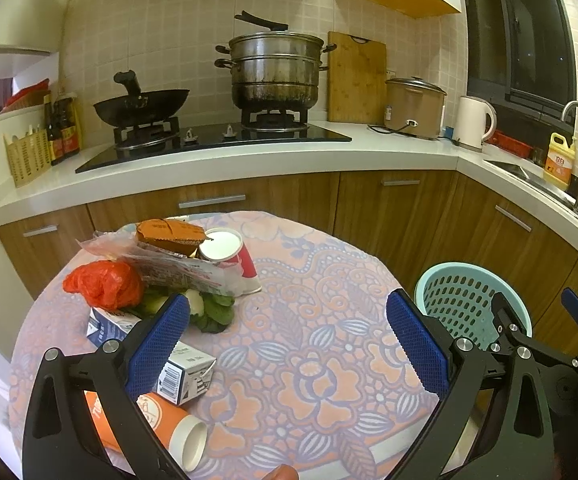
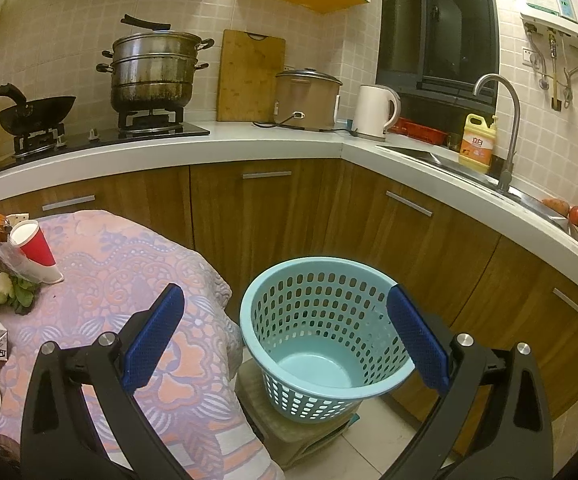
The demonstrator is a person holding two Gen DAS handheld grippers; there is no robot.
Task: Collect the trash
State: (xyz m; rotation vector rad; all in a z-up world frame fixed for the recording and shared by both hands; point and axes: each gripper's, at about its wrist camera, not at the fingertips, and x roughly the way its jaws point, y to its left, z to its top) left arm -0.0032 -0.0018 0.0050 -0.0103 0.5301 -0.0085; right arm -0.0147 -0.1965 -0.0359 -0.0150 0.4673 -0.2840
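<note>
Trash lies on the left of a round table (image 1: 309, 340): an orange paper cup (image 1: 161, 428) on its side, a white-blue carton (image 1: 181, 372), a red plastic bag (image 1: 105, 284), vegetable scraps (image 1: 213, 312), a clear wrapper (image 1: 185, 272), a red cup (image 1: 233, 256) and a brown packet (image 1: 169, 234). My left gripper (image 1: 289, 344) is open above the table, its left finger over the carton. My right gripper (image 2: 285, 340) is open and empty, held over an empty light-blue basket (image 2: 321, 332), which also shows in the left wrist view (image 1: 461, 300).
The basket stands on a low stool (image 2: 309, 436) right of the table. Wooden cabinets (image 2: 269, 216) and a white counter (image 2: 249, 144) curve behind, bearing a stove, wok (image 1: 141, 108), steamer pot (image 1: 275, 72), rice cooker (image 2: 307, 98), kettle (image 2: 375, 112) and sink (image 2: 429, 156).
</note>
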